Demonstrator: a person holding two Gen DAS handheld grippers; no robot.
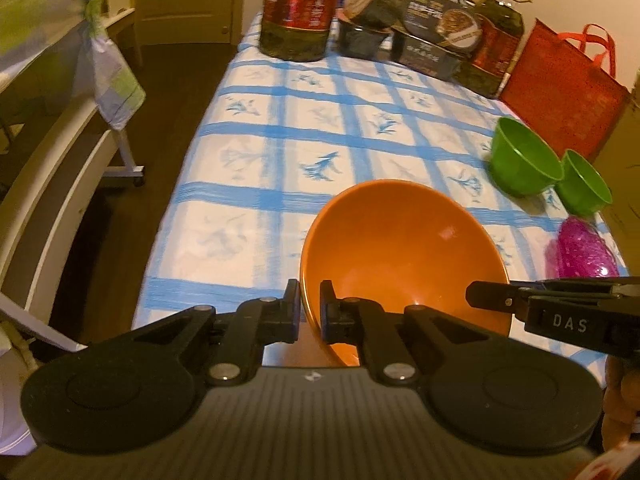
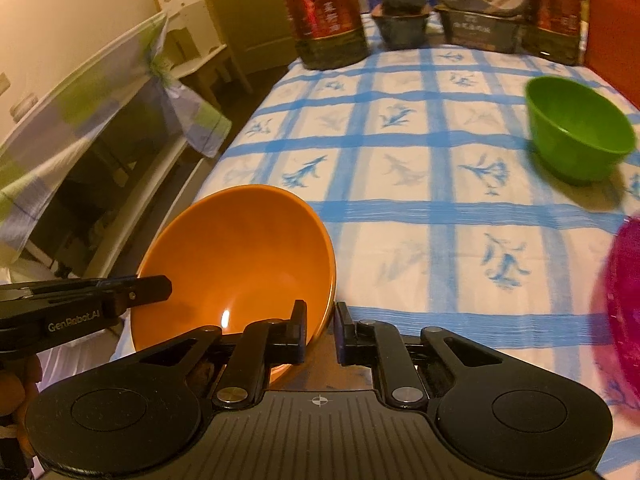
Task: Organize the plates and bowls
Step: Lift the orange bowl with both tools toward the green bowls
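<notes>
An orange bowl [image 1: 400, 248] [image 2: 240, 256] is tilted above the near edge of the blue-checked tablecloth [image 1: 320, 128]. My left gripper [image 1: 310, 300] is shut on the bowl's left rim, one finger inside and one outside. My right gripper [image 2: 320, 320] is shut on the opposite rim; it also enters the left wrist view from the right [image 1: 488, 296]. Two green bowls [image 1: 520, 160] [image 1: 584, 192] stand at the table's right side; one green bowl [image 2: 576, 128] shows in the right wrist view. A pink glittery dish [image 1: 580, 248] [image 2: 624, 300] lies nearer, on the right.
Oil bottles [image 1: 300, 8] [image 2: 324, 12] and dark food boxes [image 1: 432, 36] line the far end of the table. A red bag [image 1: 560, 84] stands at the far right. Left of the table are the floor and a white bench with a draped cloth [image 1: 108, 76].
</notes>
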